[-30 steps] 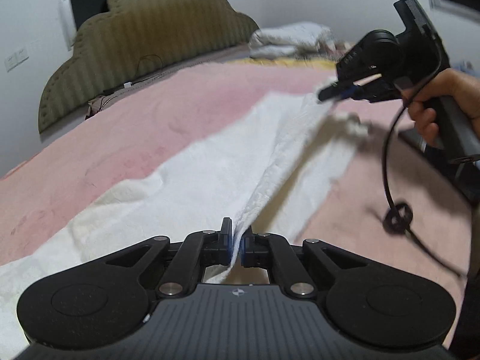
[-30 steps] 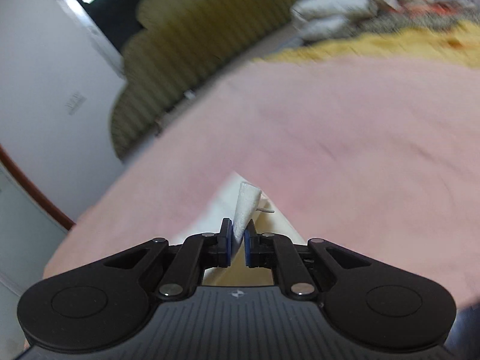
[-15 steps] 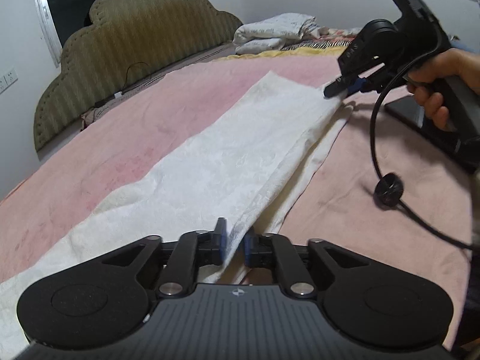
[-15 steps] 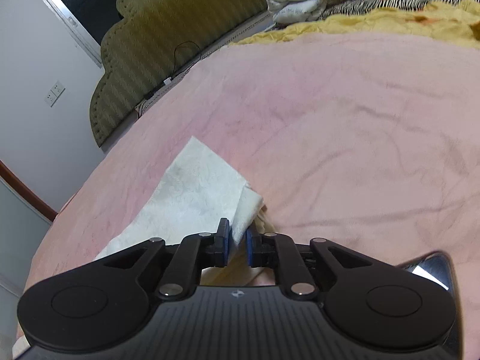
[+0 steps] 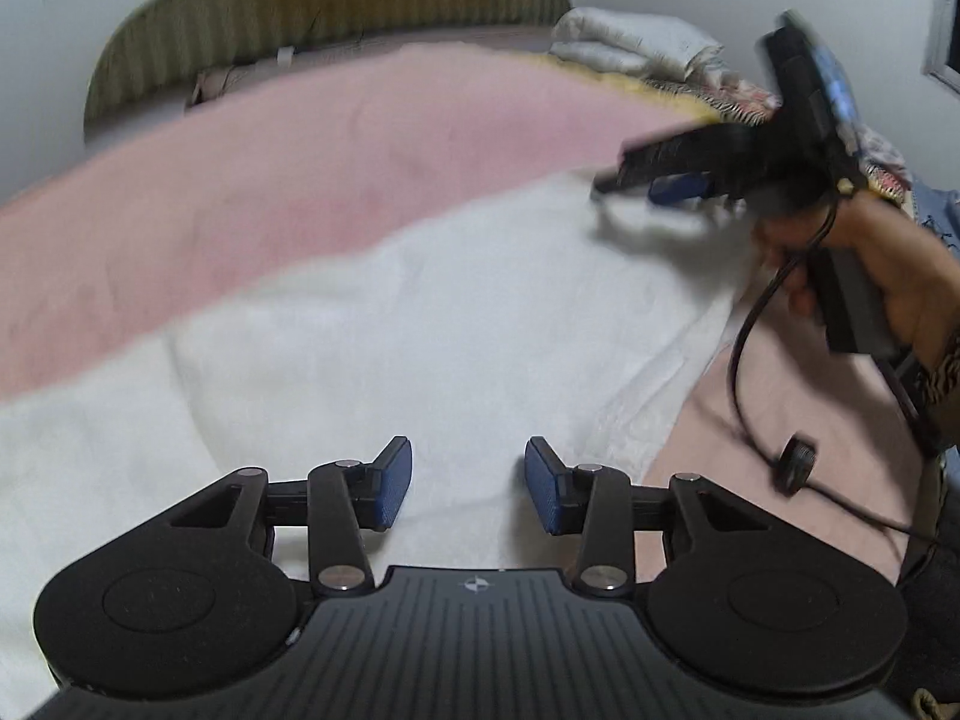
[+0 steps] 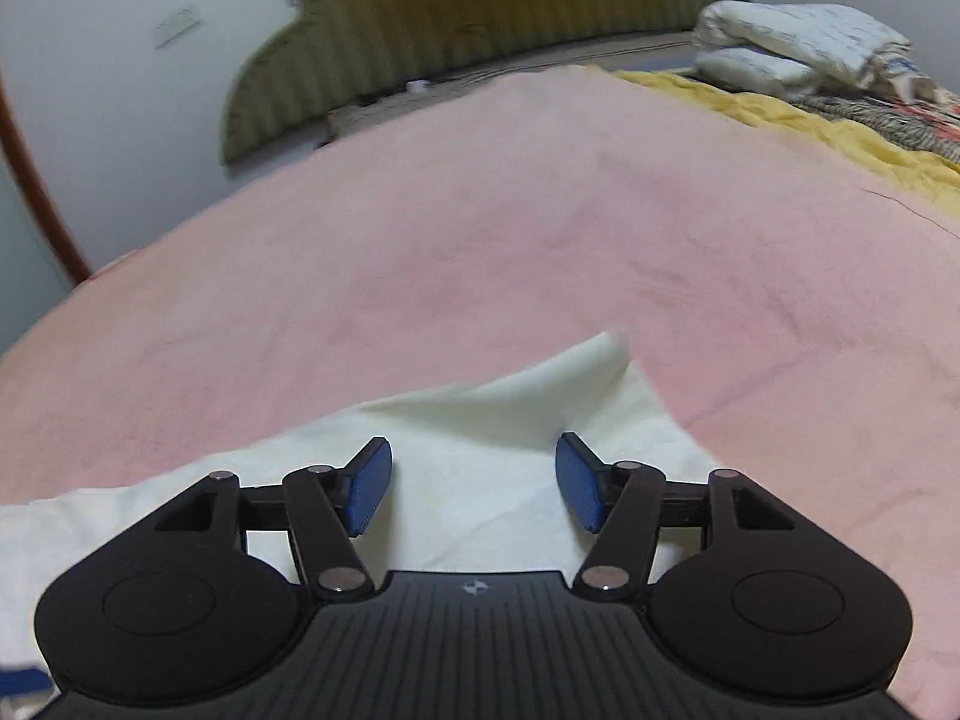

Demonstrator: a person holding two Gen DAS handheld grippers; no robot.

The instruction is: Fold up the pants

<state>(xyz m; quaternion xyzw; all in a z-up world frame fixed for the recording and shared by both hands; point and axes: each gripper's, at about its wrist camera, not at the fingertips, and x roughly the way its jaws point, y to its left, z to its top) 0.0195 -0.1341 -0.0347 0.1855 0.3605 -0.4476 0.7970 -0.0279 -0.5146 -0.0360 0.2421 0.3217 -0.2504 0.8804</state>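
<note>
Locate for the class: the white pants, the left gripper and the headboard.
white pants (image 5: 480, 312), left wrist view, middle of the cloth.
left gripper (image 5: 468, 483), left wrist view, midway between its fingertips.
headboard (image 6: 480, 6), right wrist view, striped padding.

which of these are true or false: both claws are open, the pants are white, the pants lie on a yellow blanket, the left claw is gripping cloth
Both claws, left claw and right claw, are open: true.
The pants are white: true.
The pants lie on a yellow blanket: false, they lie on the pink blanket.
The left claw is gripping cloth: false, nothing sits between its pads.
</note>
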